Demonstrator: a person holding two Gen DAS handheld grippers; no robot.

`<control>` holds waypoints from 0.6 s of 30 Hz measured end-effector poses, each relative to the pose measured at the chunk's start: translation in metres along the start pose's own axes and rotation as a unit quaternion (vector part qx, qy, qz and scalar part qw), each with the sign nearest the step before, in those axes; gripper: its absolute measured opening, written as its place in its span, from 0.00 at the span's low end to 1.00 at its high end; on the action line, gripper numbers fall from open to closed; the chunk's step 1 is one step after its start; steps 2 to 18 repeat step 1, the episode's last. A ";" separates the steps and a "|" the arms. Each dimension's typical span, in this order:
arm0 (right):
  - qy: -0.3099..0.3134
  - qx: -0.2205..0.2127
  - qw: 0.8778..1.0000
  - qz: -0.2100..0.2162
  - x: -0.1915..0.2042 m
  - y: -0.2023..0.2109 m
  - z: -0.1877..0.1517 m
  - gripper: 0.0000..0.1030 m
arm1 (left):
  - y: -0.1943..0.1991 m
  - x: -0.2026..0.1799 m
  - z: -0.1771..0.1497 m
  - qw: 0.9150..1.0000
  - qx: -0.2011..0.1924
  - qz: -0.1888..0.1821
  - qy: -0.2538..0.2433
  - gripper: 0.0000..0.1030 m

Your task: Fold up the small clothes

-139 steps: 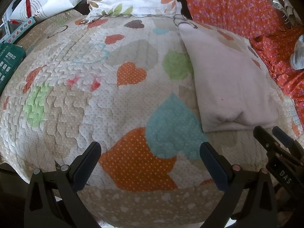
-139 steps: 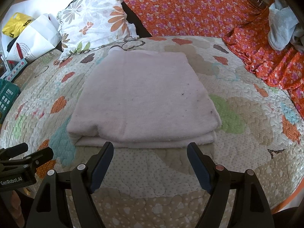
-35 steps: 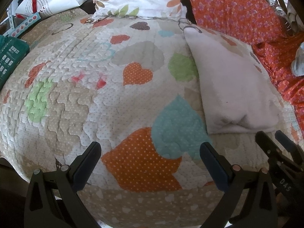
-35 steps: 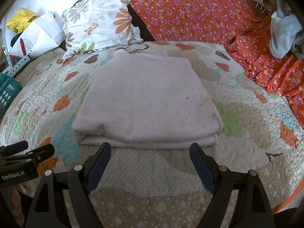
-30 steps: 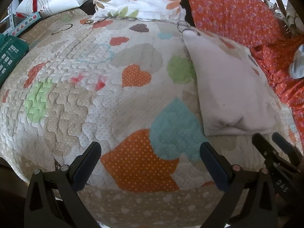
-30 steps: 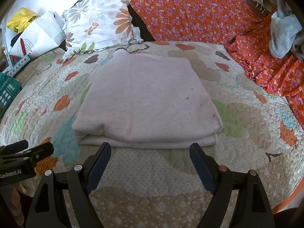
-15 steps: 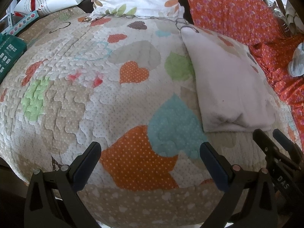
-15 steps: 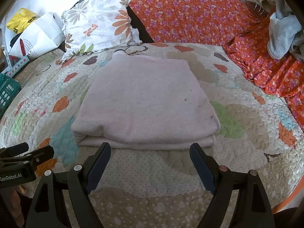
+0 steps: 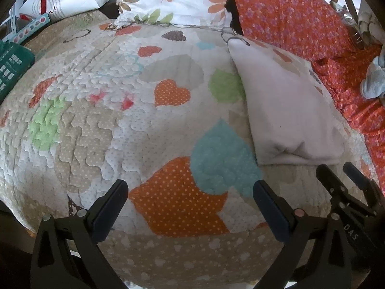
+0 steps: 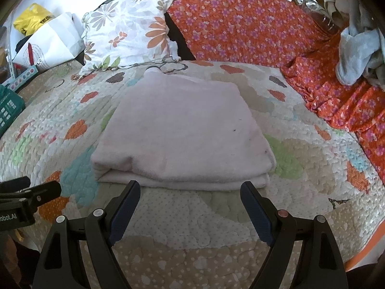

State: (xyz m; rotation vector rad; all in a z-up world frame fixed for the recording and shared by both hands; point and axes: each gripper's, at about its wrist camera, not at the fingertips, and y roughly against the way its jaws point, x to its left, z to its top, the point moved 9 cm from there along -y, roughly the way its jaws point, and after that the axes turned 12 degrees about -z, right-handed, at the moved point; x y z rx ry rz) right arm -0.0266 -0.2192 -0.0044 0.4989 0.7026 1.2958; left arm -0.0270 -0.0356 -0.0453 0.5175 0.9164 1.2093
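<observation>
A pale pink garment (image 10: 182, 130) lies folded into a flat rectangle on the heart-patterned quilt (image 10: 312, 159). It also shows at the right of the left wrist view (image 9: 286, 106). My right gripper (image 10: 190, 187) is open and empty, its fingertips just short of the garment's near folded edge. My left gripper (image 9: 190, 187) is open and empty over bare quilt (image 9: 96, 120), to the left of the garment. Each gripper shows at the edge of the other's view.
A floral pillow (image 10: 130, 33) and an orange flowered blanket (image 10: 243, 24) lie at the back. A white paper bag (image 10: 48, 45) and a green box (image 10: 7, 108) sit at the left. Grey-blue cloth (image 10: 358, 53) is heaped at the right.
Both grippers have drifted slightly but stay open. The folded garment has not moved.
</observation>
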 end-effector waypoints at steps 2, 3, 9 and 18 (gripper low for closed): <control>0.004 0.000 1.000 0.001 0.002 0.001 -0.001 0.86 | 0.001 0.001 -0.001 1.000 0.001 0.003 -0.002 1.00; 0.004 0.000 1.000 0.001 0.002 0.001 -0.001 0.86 | 0.001 0.001 -0.001 1.000 0.001 0.003 -0.002 1.00; 0.004 0.000 1.000 0.001 0.002 0.001 -0.001 0.86 | 0.001 0.001 -0.001 1.000 0.001 0.003 -0.002 1.00; 0.004 0.000 1.000 0.001 0.002 0.001 -0.001 0.86 | 0.001 0.001 -0.001 1.000 0.001 0.003 -0.002 1.00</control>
